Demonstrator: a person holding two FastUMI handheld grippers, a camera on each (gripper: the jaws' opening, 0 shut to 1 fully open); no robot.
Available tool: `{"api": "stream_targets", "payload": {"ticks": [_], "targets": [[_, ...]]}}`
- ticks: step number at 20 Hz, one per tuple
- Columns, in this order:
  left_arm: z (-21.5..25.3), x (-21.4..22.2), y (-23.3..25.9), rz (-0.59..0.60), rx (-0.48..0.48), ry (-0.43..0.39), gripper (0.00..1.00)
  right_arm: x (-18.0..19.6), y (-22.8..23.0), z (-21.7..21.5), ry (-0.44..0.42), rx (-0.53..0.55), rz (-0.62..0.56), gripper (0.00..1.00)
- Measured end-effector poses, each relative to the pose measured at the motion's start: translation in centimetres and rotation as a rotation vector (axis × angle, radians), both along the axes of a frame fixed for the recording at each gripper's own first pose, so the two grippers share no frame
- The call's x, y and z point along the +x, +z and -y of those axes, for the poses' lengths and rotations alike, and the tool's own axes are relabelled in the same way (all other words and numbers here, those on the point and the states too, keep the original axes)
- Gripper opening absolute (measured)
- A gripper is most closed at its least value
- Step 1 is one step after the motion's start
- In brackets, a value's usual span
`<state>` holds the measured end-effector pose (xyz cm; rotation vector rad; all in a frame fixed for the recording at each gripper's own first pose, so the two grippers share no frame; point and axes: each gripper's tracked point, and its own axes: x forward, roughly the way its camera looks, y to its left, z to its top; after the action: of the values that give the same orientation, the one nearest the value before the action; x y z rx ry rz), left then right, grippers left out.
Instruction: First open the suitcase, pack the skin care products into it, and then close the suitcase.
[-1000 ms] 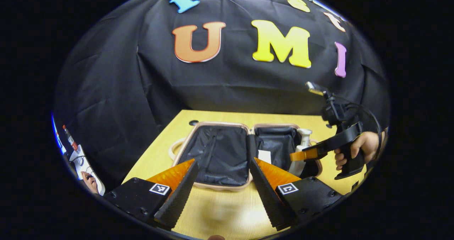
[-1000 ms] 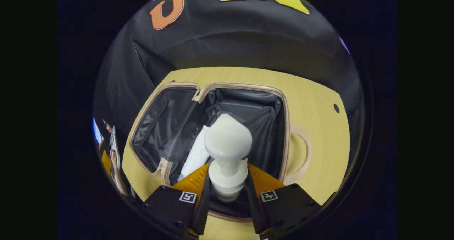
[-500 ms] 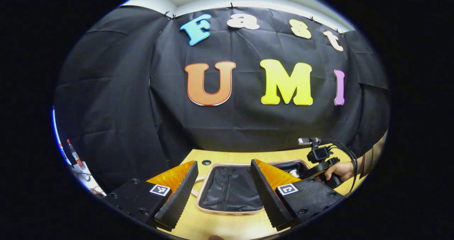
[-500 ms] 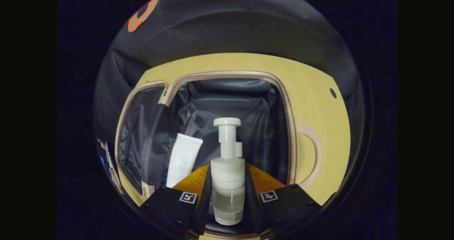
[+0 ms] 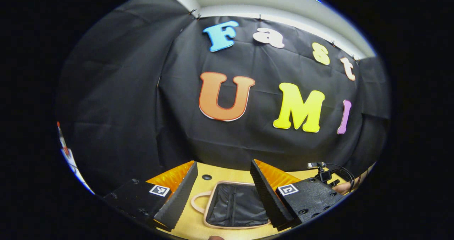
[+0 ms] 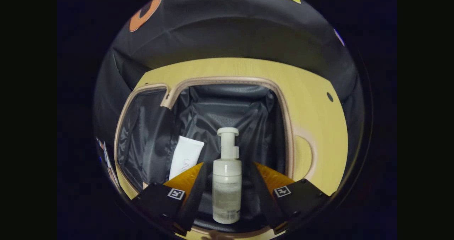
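Right gripper view is showing the suitcase (image 6: 289, 126) open, with a pump bottle (image 6: 226, 190) and tube (image 6: 185, 158) lying inside; the right gripper (image 6: 227, 201) is straddling the bottle, fingers spread clear of it. Packing looks done or nearly so; closing is left. Left gripper view is showing the left gripper (image 5: 223, 194) gaping, empty, above the lid half.

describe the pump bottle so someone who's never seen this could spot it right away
On the yellow table lies an open suitcase with dark lining. In its right half, between the right gripper's open fingers, lies the pump bottle. Unlike the flat white tube beside it, it has a pump head.
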<state>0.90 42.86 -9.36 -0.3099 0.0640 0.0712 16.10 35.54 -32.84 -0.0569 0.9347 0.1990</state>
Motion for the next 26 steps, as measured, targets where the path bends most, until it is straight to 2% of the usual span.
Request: {"api": "stream_targets", "payload": {"ticks": [2,3,5,6,8,9,13,15,17,18,19,20,22,23,24,25,26], "targets": [[-1.8,1.7,-2.1,-0.022,-0.131,0.0,0.96,-0.4,4.1,0.3,0.026,0.01,0.082,0.73],[-2.6,2.2,-3.3,-0.027,-0.197,0.001,1.0,-0.8,6.8,0.7,0.038,0.025,0.133,0.8],[-4.5,3.0,-5.5,-0.045,-0.33,0.002,0.98,-2.0,12.4,1.4,0.073,0.051,0.237,0.78],[-5.3,3.4,-7.0,-0.059,-0.393,0.007,0.97,-2.7,15.1,2.1,0.089,0.045,0.293,0.8],[-6.0,4.5,-10.3,-0.111,-0.486,0.022,0.98,-4.0,21.1,4.7,0.101,0.018,0.407,0.77],[-6.1,5.0,-12.0,-0.133,-0.52,0.029,0.98,-4.7,24.3,5.8,0.091,0.007,0.466,0.8],[-7.3,5.9,-18.7,-0.226,-0.678,0.061,0.98,-8.4,37.0,10.6,-0.001,0.015,0.737,0.8],[-7.0,6.1,-21.6,-0.28,-0.766,0.068,0.98,-11.3,41.6,12.8,-0.062,0.034,0.856,0.8],[-4.8,7.2,-22.9,-0.31,-0.876,0.033,0.96,-15.2,44.7,14.9,-0.107,0.056,0.926,0.77],[-3.9,7.5,-23.5,-0.323,-0.918,0.026,0.96,-17.1,45.7,16.0,-0.133,0.063,0.945,0.8],[-3.2,7.8,-24.5,-0.347,-0.948,0.02,0.84,-18.7,46.6,17.0,-0.154,0.07,0.973,0.8],[-2.6,7.9,-25.8,-0.377,-0.97,0.034,0.95,-20.1,47.7,17.4,-0.157,0.071,1.012,0.8],[-2.4,8.3,-27.9,-0.417,-1.016,0.073,0.89,-21.7,49.3,18.0,-0.137,0.027,1.095,0.8],[-2.2,8.4,-28.0,-0.412,-1.051,0.073,0.83,-21.7,49.3,18.5,-0.131,-0.013,1.119,0.77],[-2.0,8.7,-27.8,-0.403,-1.077,0.069,0.79,-21.9,49.1,18.7,-0.128,-0.039,1.129,0.8],[-1.7,8.8,-28.1,-0.404,-1.085,0.072,0.81,-21.9,48.8,18.8,-0.13,-0.049,1.124,0.77],[-1.0,8.8,-28.5,-0.42,-1.076,0.07,0.64,-21.9,48.4,19.0,-0.136,-0.055,1.104,0.8]]}}
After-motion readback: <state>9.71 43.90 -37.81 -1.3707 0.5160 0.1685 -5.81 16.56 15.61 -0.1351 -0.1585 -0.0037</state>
